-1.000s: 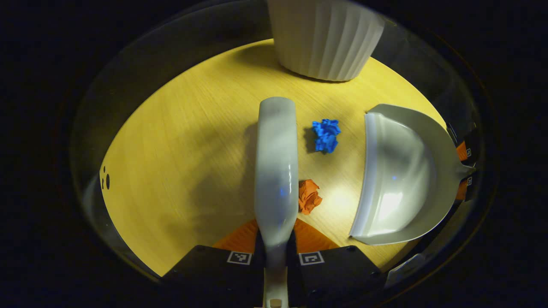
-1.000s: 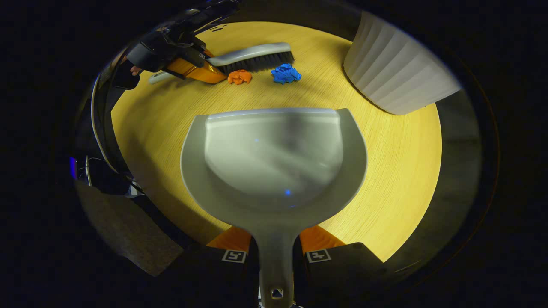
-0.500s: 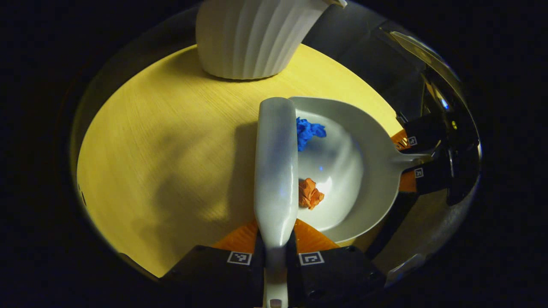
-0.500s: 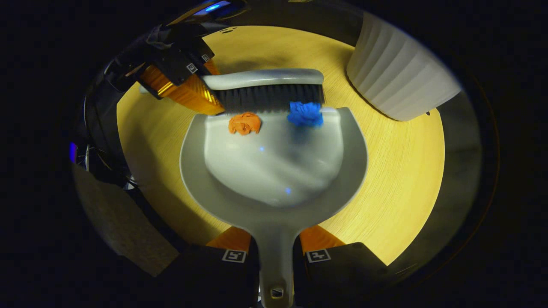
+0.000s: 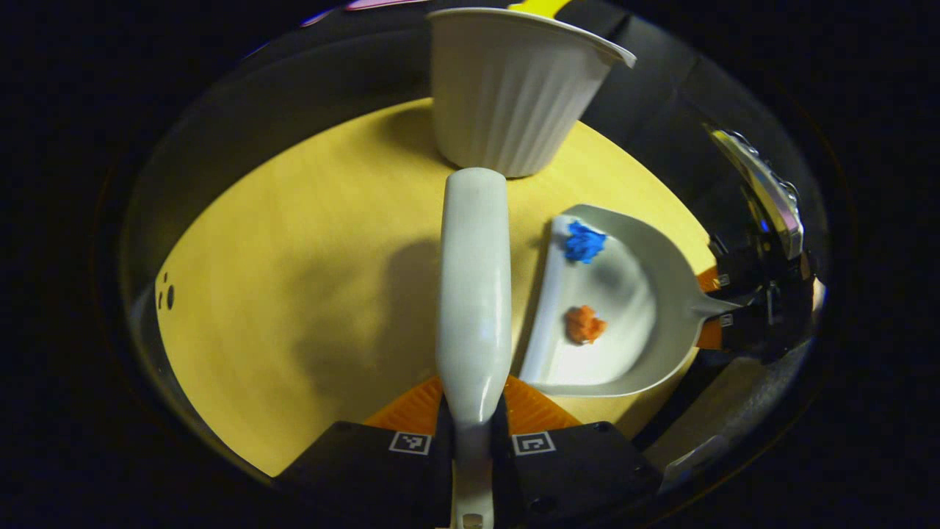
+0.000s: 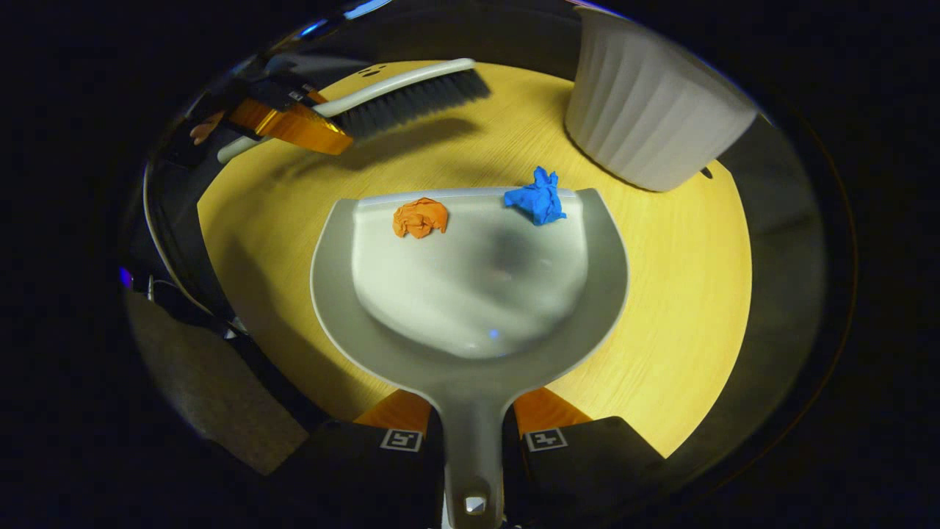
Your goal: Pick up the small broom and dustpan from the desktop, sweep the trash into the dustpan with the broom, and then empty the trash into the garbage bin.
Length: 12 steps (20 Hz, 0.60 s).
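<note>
Dustpan point(image 6: 470, 294), handle clamped between right gripper point(image 6: 472, 433) fingers, mouth forward, carrying orange scrap point(image 6: 420, 217) and blue scrap point(image 6: 538, 197) at its lip. Garbage bin point(image 6: 650, 117) stands ahead-right near the desk's far edge. Broom point(image 5: 474, 286) clamped in left gripper point(image 5: 474, 433), raised aside.

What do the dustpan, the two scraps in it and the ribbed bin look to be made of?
Dustpan: smooth grey moulded plastic, with a soft sheen. Orange scrap and blue scrap: crumpled paper by the sharp creases, possibly tissue. Garbage bin: white, matte, fluted wall with a thin flared rim, probably plastic. Tabletop: light wood grain, perhaps laminate.
</note>
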Each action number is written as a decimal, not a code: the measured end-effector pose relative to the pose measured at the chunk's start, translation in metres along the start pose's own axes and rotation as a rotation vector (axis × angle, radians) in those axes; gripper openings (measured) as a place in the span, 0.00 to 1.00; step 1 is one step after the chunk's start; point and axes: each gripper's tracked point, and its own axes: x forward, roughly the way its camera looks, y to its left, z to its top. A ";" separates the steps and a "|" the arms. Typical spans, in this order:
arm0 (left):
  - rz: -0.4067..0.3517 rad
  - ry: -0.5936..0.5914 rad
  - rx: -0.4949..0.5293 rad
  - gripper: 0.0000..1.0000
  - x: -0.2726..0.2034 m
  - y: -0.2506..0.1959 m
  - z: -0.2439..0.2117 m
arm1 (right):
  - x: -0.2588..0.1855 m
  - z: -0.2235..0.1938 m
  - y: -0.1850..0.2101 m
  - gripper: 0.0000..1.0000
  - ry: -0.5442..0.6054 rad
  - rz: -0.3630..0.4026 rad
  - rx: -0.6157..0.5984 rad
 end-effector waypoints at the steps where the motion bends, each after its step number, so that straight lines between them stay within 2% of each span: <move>1: 0.024 -0.006 -0.027 0.24 -0.002 0.009 -0.003 | -0.010 0.000 -0.001 0.36 -0.008 -0.012 0.018; 5: 0.055 -0.004 -0.107 0.26 -0.001 0.027 -0.024 | -0.066 0.004 -0.004 0.36 -0.021 -0.095 0.076; 6: 0.055 -0.002 -0.122 0.25 -0.002 0.031 -0.034 | -0.081 0.006 -0.004 0.32 -0.018 -0.104 0.108; 7: 0.052 0.000 -0.131 0.25 -0.007 0.033 -0.047 | -0.098 0.010 -0.004 0.36 -0.017 -0.106 0.145; 8: 0.050 0.001 -0.130 0.25 -0.012 0.035 -0.059 | -0.117 0.016 -0.005 0.32 -0.021 -0.104 0.177; 9: 0.048 0.002 -0.126 0.25 -0.014 0.037 -0.068 | -0.127 0.019 -0.008 0.36 -0.033 -0.108 0.201; 12: 0.013 0.008 -0.128 0.25 -0.014 0.038 -0.097 | -0.157 0.032 -0.013 0.36 -0.077 -0.130 0.241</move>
